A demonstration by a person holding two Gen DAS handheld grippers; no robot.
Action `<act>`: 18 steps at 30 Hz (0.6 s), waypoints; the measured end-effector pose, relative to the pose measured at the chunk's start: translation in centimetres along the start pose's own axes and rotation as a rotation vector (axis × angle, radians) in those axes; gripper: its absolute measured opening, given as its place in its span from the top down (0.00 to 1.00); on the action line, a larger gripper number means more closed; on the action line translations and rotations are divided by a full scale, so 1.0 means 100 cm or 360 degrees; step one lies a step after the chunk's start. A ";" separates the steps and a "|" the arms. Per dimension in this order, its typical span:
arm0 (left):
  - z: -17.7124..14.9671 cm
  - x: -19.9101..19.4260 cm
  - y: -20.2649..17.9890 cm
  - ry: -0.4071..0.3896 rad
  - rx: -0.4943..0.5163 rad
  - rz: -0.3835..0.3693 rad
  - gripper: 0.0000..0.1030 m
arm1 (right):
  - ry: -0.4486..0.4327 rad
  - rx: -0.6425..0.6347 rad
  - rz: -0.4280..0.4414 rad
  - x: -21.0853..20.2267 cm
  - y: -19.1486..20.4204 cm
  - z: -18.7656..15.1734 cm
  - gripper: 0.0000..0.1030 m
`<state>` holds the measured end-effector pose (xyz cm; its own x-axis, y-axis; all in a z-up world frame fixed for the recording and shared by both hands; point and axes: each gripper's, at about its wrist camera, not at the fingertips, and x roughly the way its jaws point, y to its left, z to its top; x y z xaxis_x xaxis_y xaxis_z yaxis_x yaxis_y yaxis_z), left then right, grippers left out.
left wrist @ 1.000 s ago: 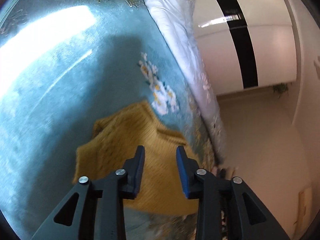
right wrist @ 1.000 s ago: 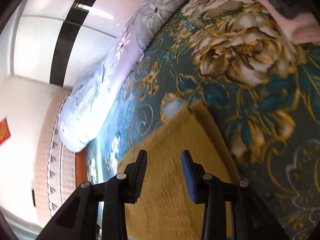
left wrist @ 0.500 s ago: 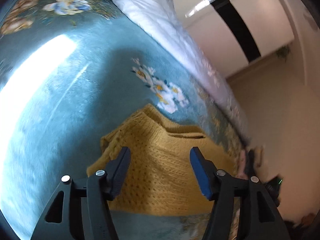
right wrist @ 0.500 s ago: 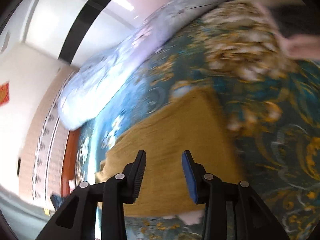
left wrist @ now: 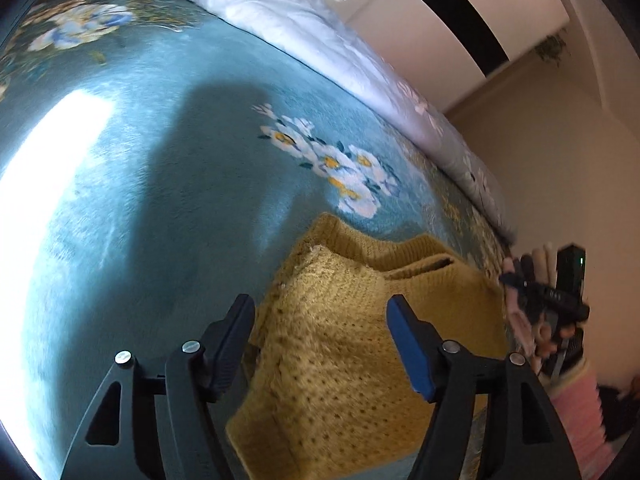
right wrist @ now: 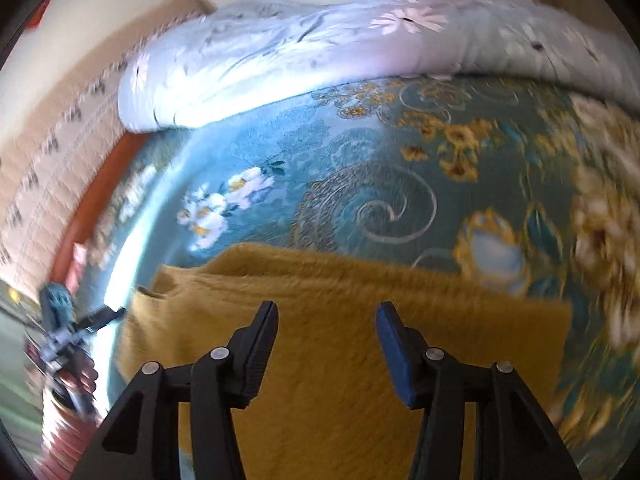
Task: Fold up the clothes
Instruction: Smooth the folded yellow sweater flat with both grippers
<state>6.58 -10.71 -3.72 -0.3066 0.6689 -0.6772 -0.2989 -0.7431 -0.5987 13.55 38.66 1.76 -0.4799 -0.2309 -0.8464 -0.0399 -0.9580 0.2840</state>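
Note:
A mustard-yellow knitted sweater lies folded flat on the teal flowered bedspread; it also shows in the right wrist view. My left gripper is open and empty, hovering over the sweater's left part near the collar. My right gripper is open and empty, above the sweater's middle. The other hand-held gripper shows at the right edge of the left wrist view and at the left edge of the right wrist view.
A pale blue flowered duvet is bunched along the far side of the bed; it also shows in the left wrist view. Beyond it are a white wardrobe with a black stripe and a headboard.
Both grippers have opened wider and let go of the sweater. Both cameras swung, and the sweater now lies flat beneath them. The right wrist view is blurred by motion.

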 end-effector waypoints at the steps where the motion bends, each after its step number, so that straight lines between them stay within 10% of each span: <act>1: 0.002 0.003 -0.001 0.0013 0.0029 -0.0008 0.33 | 0.0027 -0.0097 -0.0036 0.004 0.000 0.003 0.47; 14: 0.011 0.031 -0.025 0.0075 0.0322 -0.0058 0.34 | 0.0199 -0.0558 -0.0045 0.052 0.013 0.012 0.47; 18: 0.009 0.029 -0.025 0.0072 0.0321 -0.0046 0.54 | 0.0219 -0.0670 -0.0094 0.054 0.023 0.001 0.47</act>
<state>5.59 -6.90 -3.85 -0.2557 0.6852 -0.6820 -0.4831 -0.7016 -0.5238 10.73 35.23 -2.13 -0.3653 -0.1667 -0.9158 0.3103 -0.9494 0.0491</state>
